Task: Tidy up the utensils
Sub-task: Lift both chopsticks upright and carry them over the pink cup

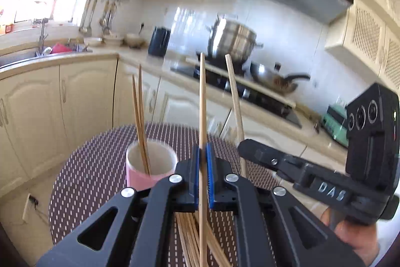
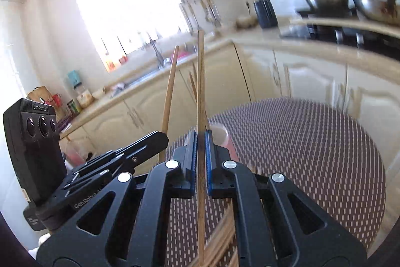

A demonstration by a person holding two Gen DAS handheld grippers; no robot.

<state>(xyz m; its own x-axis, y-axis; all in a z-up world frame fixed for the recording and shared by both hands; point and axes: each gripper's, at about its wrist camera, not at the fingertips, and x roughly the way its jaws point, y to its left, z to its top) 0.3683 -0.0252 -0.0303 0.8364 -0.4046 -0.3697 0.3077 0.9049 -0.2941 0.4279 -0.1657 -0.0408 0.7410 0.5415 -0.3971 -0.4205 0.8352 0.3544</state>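
Observation:
My left gripper [image 1: 203,149] is shut on a single wooden chopstick [image 1: 202,96] that stands nearly upright between the blue pads. Just left of it stands a pink cup [image 1: 150,172] holding two chopsticks [image 1: 140,114]. To the right, my right gripper [image 1: 246,148] holds another chopstick [image 1: 233,96]. In the right wrist view the right gripper [image 2: 200,139] is shut on its upright chopstick [image 2: 200,76], with the left gripper [image 2: 161,138] and its chopstick [image 2: 170,86] alongside. The cup [image 2: 223,135] is partly hidden behind the fingers. A loose pile of chopsticks [image 1: 190,237] [image 2: 222,234] lies on the table below.
The round table [image 1: 95,167] [image 2: 312,154] has a brown patterned mat. Behind runs an L-shaped counter with cream cabinets [image 1: 82,96], a sink [image 1: 30,56], a black canister [image 1: 158,41], and a stove with a steel pot [image 1: 232,41] and a pan [image 1: 272,78]. A hand [image 1: 355,237] grips the right gripper's handle.

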